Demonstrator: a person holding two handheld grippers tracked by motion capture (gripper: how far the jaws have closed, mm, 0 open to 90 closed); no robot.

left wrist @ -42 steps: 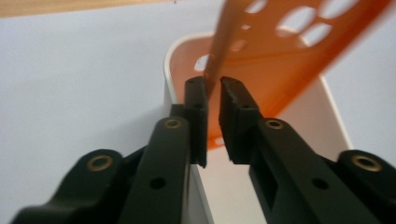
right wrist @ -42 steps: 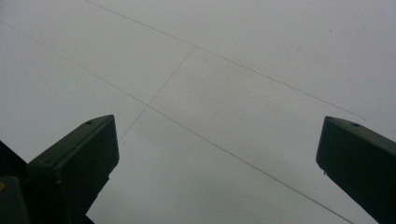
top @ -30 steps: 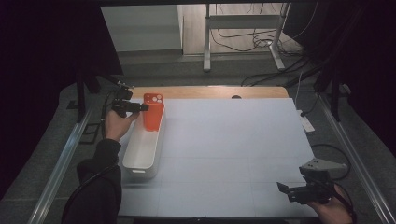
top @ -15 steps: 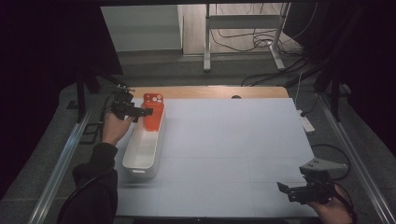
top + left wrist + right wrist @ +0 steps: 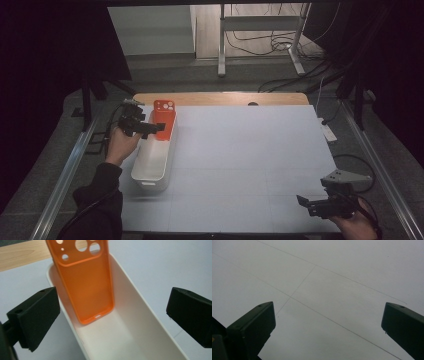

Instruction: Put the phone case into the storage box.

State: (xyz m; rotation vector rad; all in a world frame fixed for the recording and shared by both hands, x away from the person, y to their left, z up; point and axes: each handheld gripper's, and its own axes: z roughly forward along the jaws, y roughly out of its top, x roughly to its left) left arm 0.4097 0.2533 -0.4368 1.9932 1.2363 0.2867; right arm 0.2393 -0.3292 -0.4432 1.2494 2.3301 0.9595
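Over the last second the left gripper (image 5: 150, 128) had drawn back a little from the orange phone case (image 5: 85, 282), its fingers (image 5: 35, 315) now wide apart and off it. The case leaned upright against the far end of the white tray (image 5: 150, 172), so the placing looked done. The worktop (image 5: 250, 160) lay between. The right gripper (image 5: 320, 205) had stayed idle at the near right corner, fingers (image 5: 252, 327) apart, holding nothing.

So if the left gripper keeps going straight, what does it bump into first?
Most likely the orange phone case, leaning in the white bin. The left gripper is open and aimed at it, though the gap is hard to judge.
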